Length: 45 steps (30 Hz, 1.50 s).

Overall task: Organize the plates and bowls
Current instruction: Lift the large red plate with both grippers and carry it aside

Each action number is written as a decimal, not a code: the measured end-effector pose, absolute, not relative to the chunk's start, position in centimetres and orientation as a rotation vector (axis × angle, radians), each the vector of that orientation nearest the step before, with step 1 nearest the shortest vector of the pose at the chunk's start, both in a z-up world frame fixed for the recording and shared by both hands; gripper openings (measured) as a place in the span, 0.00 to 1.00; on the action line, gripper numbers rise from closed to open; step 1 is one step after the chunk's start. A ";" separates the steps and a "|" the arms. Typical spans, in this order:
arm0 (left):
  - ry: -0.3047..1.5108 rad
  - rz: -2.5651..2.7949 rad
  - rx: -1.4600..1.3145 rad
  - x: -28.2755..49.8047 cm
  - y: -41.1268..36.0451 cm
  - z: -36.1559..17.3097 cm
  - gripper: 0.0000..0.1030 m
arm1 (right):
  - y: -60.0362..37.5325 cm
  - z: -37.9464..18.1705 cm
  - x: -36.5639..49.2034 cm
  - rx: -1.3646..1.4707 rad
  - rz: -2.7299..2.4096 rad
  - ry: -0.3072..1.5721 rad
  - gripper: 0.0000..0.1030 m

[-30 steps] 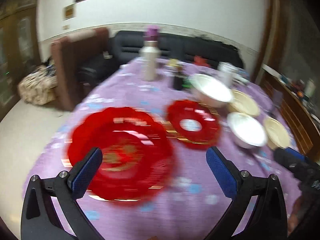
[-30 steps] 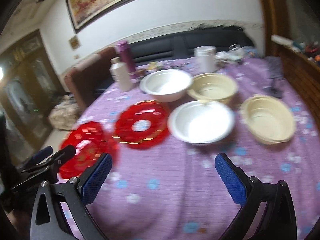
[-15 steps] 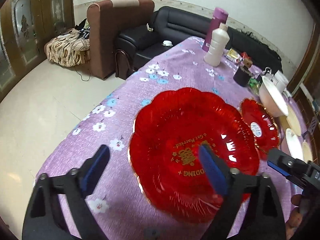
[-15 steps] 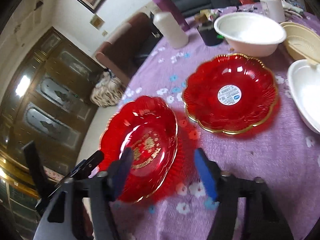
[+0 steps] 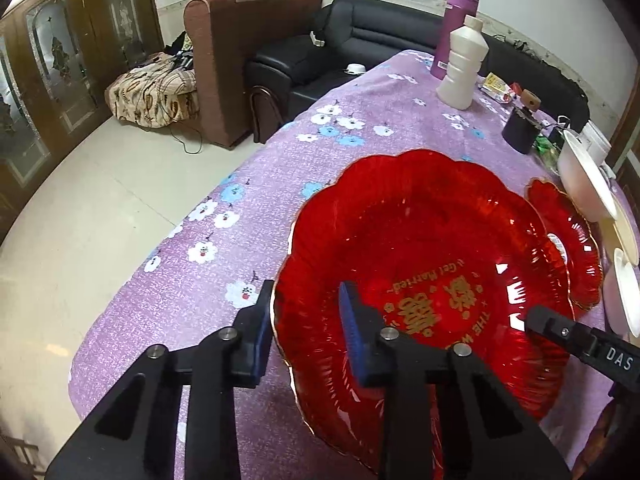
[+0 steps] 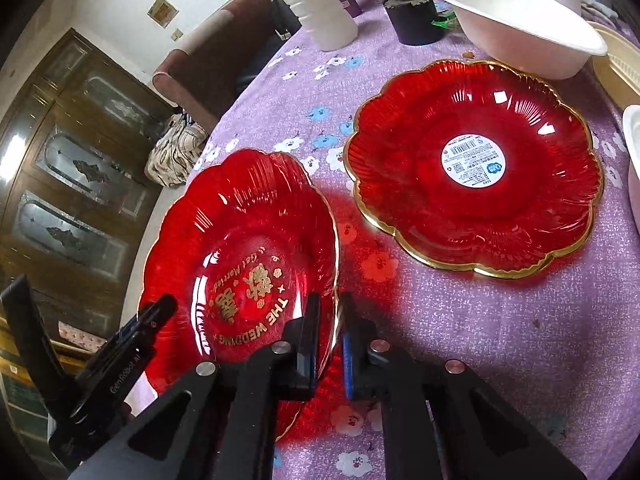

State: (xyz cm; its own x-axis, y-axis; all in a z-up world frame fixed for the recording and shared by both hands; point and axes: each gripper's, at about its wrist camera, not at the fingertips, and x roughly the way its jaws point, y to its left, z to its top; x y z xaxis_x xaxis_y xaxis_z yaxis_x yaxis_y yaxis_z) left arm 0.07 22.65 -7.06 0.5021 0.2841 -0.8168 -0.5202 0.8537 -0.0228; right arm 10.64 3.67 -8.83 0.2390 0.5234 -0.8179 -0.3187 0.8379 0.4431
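Note:
A red scalloped plate (image 5: 420,240) (image 6: 248,220) with gold wedding lettering sits near the table's left edge. My left gripper (image 5: 306,320) straddles its left rim, one finger outside and one inside. Its jaws are closing and the pads touch the rim. My right gripper (image 6: 330,328) is shut on the opposite rim, which runs between its fingers. A second red plate (image 6: 472,168) (image 5: 568,248) with a white sticker lies flat just beyond. A white bowl (image 6: 516,20), a cream bowl (image 6: 620,64) and another white bowl (image 6: 634,160) stand behind and right of it.
A white bottle (image 5: 464,68), a purple flask (image 5: 456,28) and a dark cup (image 5: 520,132) stand at the far side of the purple flowered tablecloth (image 5: 280,168). The table edge (image 5: 160,280) drops to the floor at the left. Sofas stand beyond.
Both grippers came down toward the lettered red plate with their jaws wide. They have since closed onto its opposite rims. The views now sit lower and closer to that plate.

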 end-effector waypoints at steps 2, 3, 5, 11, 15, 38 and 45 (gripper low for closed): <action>0.927 0.501 -0.294 0.0 22.9 -7.1 0.22 | 3.8 -8.6 10.4 0.184 0.577 1.185 0.08; 0.930 0.504 -0.297 -0.2 23.1 -7.1 0.20 | 3.6 -8.3 10.1 0.176 0.577 1.175 0.08; 0.933 0.504 -0.308 -0.2 23.2 -7.0 0.16 | 3.7 -8.2 10.0 0.171 0.576 1.163 0.08; 0.897 0.508 -0.295 -1.0 22.8 -5.4 0.15 | 3.3 -7.0 9.3 0.173 0.589 1.128 0.08; 0.863 0.505 -0.288 -1.6 22.3 -4.1 0.15 | 2.7 -5.4 8.8 0.181 0.599 1.091 0.08; 0.794 0.506 -0.240 -3.0 20.5 -0.8 0.15 | 0.9 -2.6 7.1 0.206 0.619 1.019 0.08; 0.804 0.509 -0.243 -2.9 20.7 -1.1 0.15 | 1.3 -3.0 7.1 0.199 0.618 1.033 0.08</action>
